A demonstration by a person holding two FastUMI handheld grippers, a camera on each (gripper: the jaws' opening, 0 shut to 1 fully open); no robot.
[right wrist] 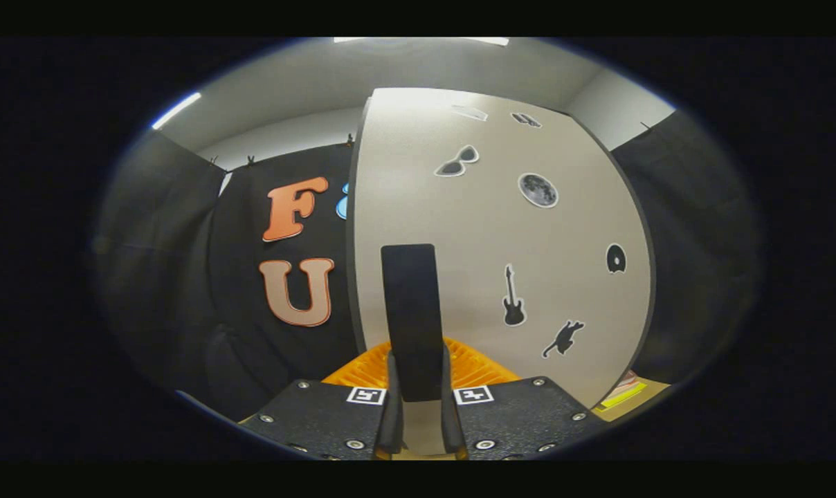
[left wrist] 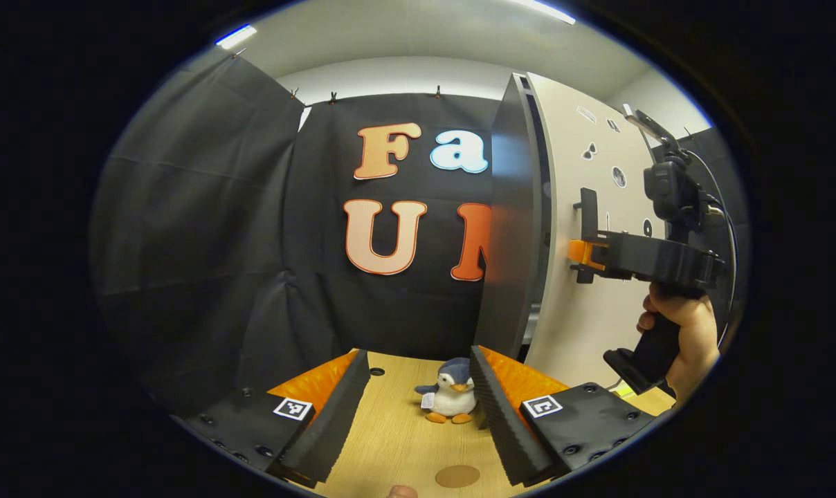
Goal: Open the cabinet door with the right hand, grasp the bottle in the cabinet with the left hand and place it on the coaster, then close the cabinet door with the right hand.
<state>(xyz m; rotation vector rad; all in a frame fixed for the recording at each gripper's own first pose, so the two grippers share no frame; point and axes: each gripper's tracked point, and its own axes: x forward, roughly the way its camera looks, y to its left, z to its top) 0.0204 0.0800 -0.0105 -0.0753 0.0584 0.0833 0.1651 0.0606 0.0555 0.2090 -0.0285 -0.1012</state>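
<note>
At the door handle: the right gripper [right wrist: 418,415] is clamped on the black handle [right wrist: 409,311], one finger pressing each side.
Handle axis: upright, set near the left edge of the cabinet door [right wrist: 501,242] as the right gripper view has it.
Door state: edge-on in the left gripper view, with a thin gap along its free edge; I cannot tell whether it is ajar.
Pull direction: judged straight back toward the holding hand [left wrist: 681,332], so the handle edge swings out and the far edge acts as hinge.
Left gripper [left wrist: 418,354]: fingers wide apart, holding nothing, low over the table [left wrist: 390,443], off the door's free edge and so nearer the opening.
Bottle: by the task inside the cabinet, behind the door; where it stands I cannot tell.
Coaster [left wrist: 457,475]: flat on the table just beside the left gripper, nearer than the penguin toy [left wrist: 451,398].
</note>
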